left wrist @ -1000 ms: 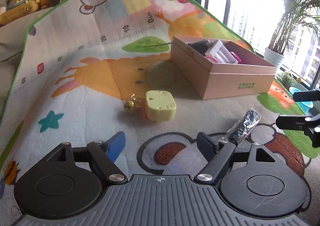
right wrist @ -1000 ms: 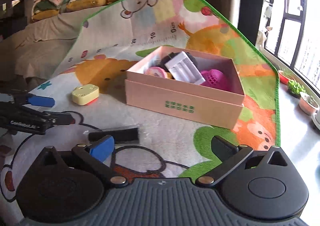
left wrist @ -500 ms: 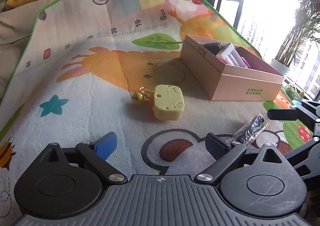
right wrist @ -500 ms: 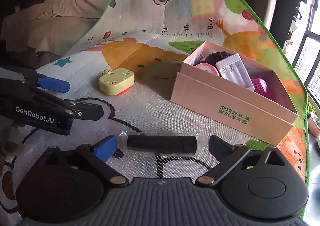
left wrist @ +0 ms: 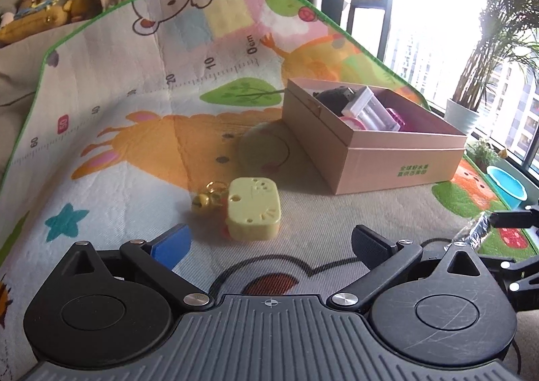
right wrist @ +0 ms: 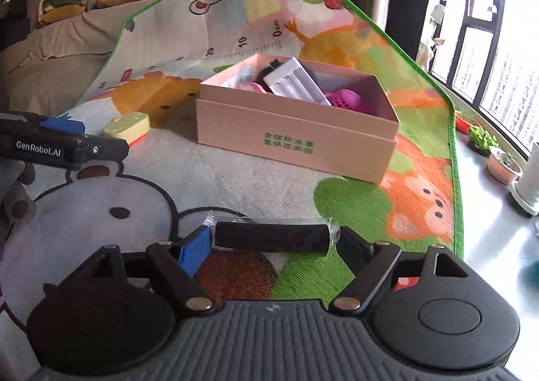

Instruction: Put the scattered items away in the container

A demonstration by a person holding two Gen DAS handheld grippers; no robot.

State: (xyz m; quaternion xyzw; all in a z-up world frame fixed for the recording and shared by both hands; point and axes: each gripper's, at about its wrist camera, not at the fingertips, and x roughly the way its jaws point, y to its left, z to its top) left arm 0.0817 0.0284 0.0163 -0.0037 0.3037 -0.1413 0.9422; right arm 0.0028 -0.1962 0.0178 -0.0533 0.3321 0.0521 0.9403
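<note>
2 loose items remain outside the pink box (right wrist: 296, 138): a black cylinder in clear wrap (right wrist: 271, 240) and a yellow case (left wrist: 253, 209) with a small gold bell (left wrist: 201, 209) beside it. Both lie on the play mat (left wrist: 134, 151), toward its near edge, while the box sits nearer the mat's right edge, already holding several things.

The right gripper (right wrist: 271, 241) has just been closing, and the cylinder sits between its fingers, one pad at each end; the grasp appears to be lengthwise. The cylinder's long axis runs across the gripper's view, roughly parallel to the box's near wall. It looks light and fairly stiff, but its wrapper is probably slick and crinkly, so an end-to-end hold could slip; gripping across the middle would likely be surer.

The left gripper (left wrist: 269, 242) has just been opening and stands wide with nothing between its fingers, the yellow case just ahead. That case looks hard, light and smooth, its long axis pointing away from the gripper, best pinched across its 2 long sides.
</note>
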